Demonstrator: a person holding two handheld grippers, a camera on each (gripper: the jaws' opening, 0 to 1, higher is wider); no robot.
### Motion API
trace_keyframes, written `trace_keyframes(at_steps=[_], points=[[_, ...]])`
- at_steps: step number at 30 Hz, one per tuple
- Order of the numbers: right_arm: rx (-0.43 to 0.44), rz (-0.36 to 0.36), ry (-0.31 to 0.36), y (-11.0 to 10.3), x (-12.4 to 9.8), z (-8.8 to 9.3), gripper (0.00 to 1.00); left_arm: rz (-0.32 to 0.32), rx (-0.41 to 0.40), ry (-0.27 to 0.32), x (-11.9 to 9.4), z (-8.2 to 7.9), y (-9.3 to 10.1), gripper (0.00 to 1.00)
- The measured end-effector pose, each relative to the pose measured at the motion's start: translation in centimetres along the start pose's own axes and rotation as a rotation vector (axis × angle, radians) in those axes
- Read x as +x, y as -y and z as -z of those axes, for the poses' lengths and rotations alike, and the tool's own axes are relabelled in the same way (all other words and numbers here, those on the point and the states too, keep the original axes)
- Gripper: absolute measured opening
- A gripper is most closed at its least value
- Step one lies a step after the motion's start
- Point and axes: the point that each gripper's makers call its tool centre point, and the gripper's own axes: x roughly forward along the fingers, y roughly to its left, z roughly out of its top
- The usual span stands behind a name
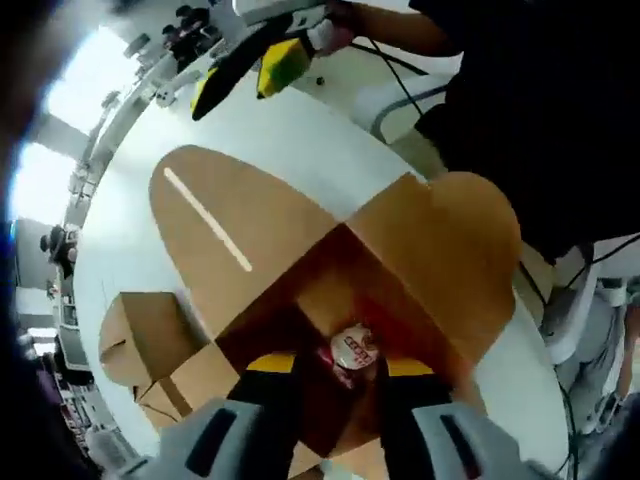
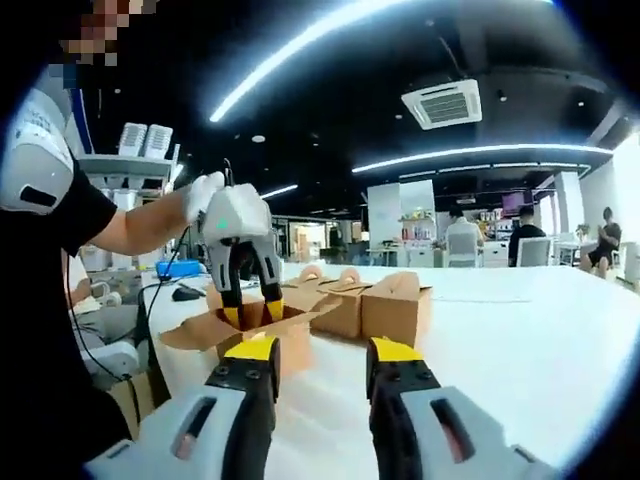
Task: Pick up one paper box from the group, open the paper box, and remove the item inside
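An open brown paper box (image 1: 400,240) sits on the white table (image 1: 320,130) with its flaps spread wide. Deep inside lies a small red-and-white item (image 1: 352,350). My left gripper (image 1: 340,366) reaches down into the box, its yellow-tipped jaws standing open on either side of the item. From the right gripper view, the left gripper (image 2: 250,312) dips into that same open box (image 2: 205,330). My right gripper (image 2: 325,350) hovers open over the table with nothing between its jaws; it appears again as the right gripper (image 1: 245,70) beyond the box.
Closed paper boxes (image 1: 140,345) stand beside the open one, and several closed boxes (image 2: 395,305) sit in a row behind it. The person's dark shirt (image 1: 540,110) and cables are at the table edge. People sit at far desks (image 2: 530,245).
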Motion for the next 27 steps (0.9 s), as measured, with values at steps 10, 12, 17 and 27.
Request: trace_keyframes(at_steps=[10,12,17,27], points=[[0.032,-0.007,0.007,0.5,0.7,0.2,0.34,0.083,0.014,-0.095,2.4,0.5,1.1,0.38],[0.032,-0.009,0.004,0.5,0.8,0.3,0.34,0.103,0.008,-0.104,2.9,0.5,1.6,0.39],[0.028,-0.004,0.007,0.8,0.9,-0.1,0.33,0.118,-0.013,-0.152,3.7,1.5,1.1,0.39],[0.017,-0.012,-0.009,0.1,1.1,0.2,0.33,0.050,-0.070,-0.135,3.6,3.1,-0.8,0.24]])
